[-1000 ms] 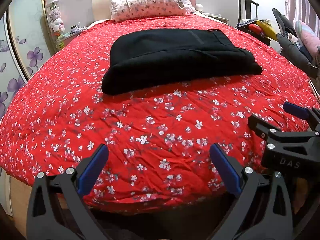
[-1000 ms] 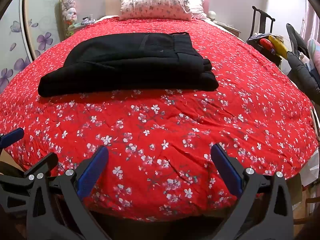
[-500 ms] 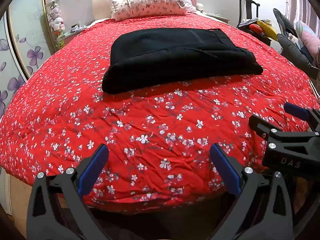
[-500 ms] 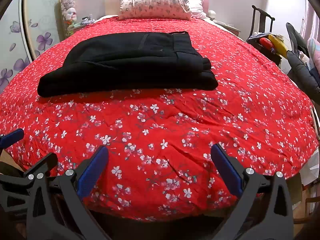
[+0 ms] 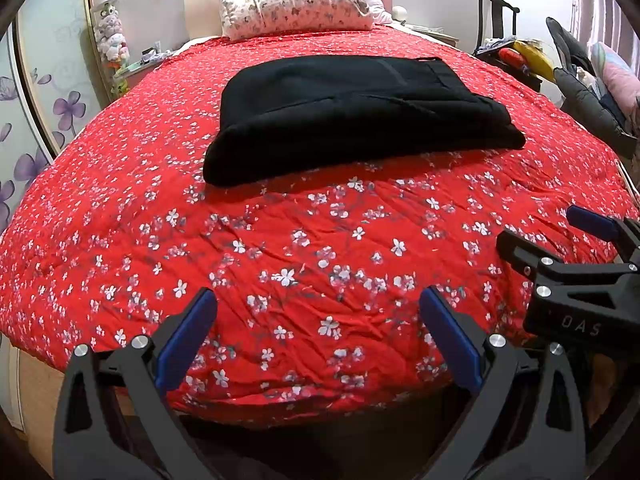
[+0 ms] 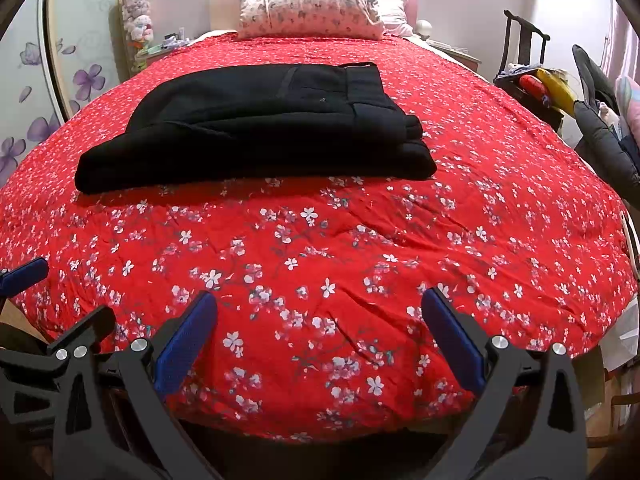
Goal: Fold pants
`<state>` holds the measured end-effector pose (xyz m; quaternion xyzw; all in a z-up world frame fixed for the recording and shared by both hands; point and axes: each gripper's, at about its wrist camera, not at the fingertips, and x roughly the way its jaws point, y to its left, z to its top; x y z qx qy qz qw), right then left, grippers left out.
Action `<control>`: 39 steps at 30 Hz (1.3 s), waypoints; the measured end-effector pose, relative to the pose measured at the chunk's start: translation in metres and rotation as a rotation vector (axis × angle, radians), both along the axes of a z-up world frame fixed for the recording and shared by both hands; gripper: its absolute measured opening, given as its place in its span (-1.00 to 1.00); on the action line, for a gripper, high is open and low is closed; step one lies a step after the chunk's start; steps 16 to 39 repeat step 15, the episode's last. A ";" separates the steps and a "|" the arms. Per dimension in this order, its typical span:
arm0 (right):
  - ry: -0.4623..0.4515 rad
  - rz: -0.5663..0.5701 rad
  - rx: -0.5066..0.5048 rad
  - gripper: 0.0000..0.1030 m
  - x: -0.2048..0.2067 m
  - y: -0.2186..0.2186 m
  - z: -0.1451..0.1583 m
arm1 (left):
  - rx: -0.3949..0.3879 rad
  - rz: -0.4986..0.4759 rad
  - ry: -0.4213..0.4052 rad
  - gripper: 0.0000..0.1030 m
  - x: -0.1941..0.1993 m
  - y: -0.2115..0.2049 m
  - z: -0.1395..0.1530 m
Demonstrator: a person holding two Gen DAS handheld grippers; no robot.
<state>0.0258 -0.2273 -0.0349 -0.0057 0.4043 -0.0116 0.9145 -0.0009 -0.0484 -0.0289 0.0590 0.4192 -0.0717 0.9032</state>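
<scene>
Black pants (image 5: 352,116) (image 6: 264,128) lie folded into a thick flat stack in the middle of the bed, waistband toward the right. My left gripper (image 5: 318,312) hangs open over the bed's near edge, well short of the pants, nothing between its blue pads. My right gripper (image 6: 320,312) is also open and empty at the near edge. The right gripper's black body shows at the right of the left wrist view (image 5: 580,280). The left gripper's side shows at the lower left of the right wrist view (image 6: 44,344).
A red floral bedspread (image 5: 320,240) covers the bed. A patterned pillow (image 5: 296,4) rests against the headboard. A dark chair (image 6: 524,48) with clothes and bags stands at the right. Plush toys (image 5: 112,36) and a flowered wardrobe door (image 5: 36,120) are at the left.
</scene>
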 end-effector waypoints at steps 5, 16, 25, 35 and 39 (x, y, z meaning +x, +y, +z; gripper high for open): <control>0.003 0.001 0.002 0.97 -0.001 -0.001 -0.002 | 0.008 0.006 -0.009 0.96 -0.002 0.000 0.000; 0.011 0.004 0.009 0.97 0.002 -0.008 -0.004 | 0.019 -0.003 -0.002 0.96 0.000 -0.001 0.001; 0.011 0.004 0.009 0.97 0.002 -0.008 -0.004 | 0.019 -0.003 -0.002 0.96 0.000 -0.001 0.001; 0.011 0.004 0.009 0.97 0.002 -0.008 -0.004 | 0.019 -0.003 -0.002 0.96 0.000 -0.001 0.001; 0.011 0.004 0.009 0.97 0.002 -0.008 -0.004 | 0.019 -0.003 -0.002 0.96 0.000 -0.001 0.001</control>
